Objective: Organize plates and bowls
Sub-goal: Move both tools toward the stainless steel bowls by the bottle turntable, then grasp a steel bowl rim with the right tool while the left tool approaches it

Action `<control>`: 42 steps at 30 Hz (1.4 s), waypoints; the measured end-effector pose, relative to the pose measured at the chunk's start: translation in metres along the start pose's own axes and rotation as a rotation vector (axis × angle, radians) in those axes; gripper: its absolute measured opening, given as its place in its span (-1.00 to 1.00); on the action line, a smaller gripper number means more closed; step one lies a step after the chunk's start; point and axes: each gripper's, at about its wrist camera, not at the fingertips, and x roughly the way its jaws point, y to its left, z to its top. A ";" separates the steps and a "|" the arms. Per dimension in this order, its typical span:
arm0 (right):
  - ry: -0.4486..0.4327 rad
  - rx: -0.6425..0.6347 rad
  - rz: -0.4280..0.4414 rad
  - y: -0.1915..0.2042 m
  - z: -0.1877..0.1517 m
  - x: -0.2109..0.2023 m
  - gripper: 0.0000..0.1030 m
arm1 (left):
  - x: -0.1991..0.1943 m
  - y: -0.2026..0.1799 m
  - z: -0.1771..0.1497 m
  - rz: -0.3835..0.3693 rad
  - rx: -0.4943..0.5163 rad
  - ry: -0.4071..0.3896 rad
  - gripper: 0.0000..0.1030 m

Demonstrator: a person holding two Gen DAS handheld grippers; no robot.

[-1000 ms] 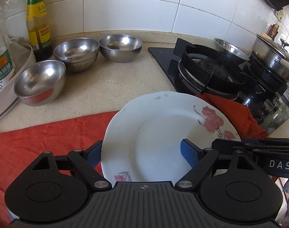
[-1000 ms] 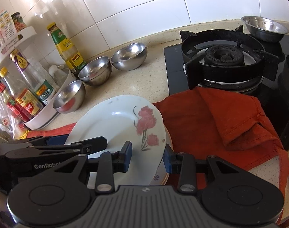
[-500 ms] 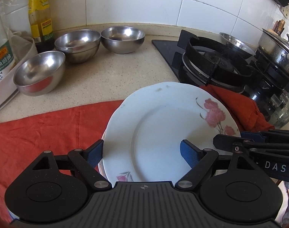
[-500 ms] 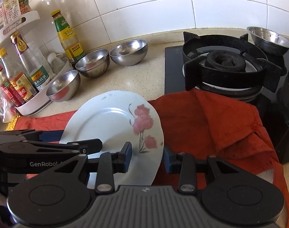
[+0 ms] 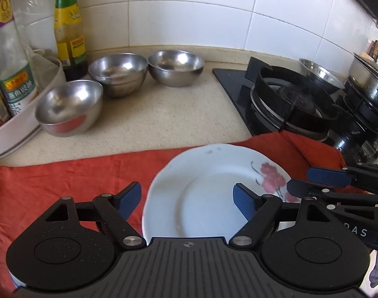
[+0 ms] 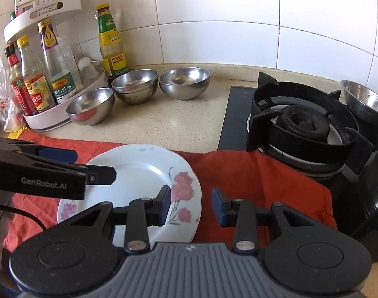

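A white plate with red flowers (image 5: 208, 193) (image 6: 139, 173) lies on the red cloth (image 5: 64, 178) (image 6: 251, 173). My left gripper (image 5: 187, 200) is open, raised above the plate's left edge, touching nothing. My right gripper (image 6: 190, 204) is open above the plate's right rim, touching nothing. Steel bowls stand on the counter: one near the rack (image 5: 68, 108) (image 6: 91, 105), a stacked pair (image 5: 118, 74) (image 6: 135, 85) and one more (image 5: 176, 67) (image 6: 184, 82).
A white rack with sauce bottles (image 6: 40, 74) (image 5: 10, 74) stands at the left. The black gas stove (image 5: 293, 104) (image 6: 300, 124) is at the right, with a steel bowl (image 6: 365, 104) (image 5: 318, 73) and a lidded pot (image 5: 370, 79) behind it.
Both grippers have lifted and drawn back from the plate. The plate now lies flat on the cloth. The right gripper's jaws have opened wider.
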 end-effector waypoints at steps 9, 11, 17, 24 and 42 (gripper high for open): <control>0.000 -0.052 0.083 0.010 0.018 0.012 -0.27 | -0.003 0.022 0.004 0.092 -0.061 -0.014 0.71; 0.004 -0.068 0.104 0.017 0.025 0.017 -0.27 | -0.004 0.035 0.005 0.117 -0.083 -0.007 0.71; -0.002 -0.113 0.146 0.043 0.049 0.035 -0.26 | -0.005 0.077 0.017 0.174 -0.135 -0.014 0.73; 0.022 -0.098 0.210 0.073 0.090 0.068 -0.26 | 0.003 0.115 0.038 0.195 -0.179 -0.027 0.75; 0.165 0.032 0.271 0.112 0.155 0.180 -0.26 | 0.048 0.180 0.078 0.213 -0.299 -0.023 0.74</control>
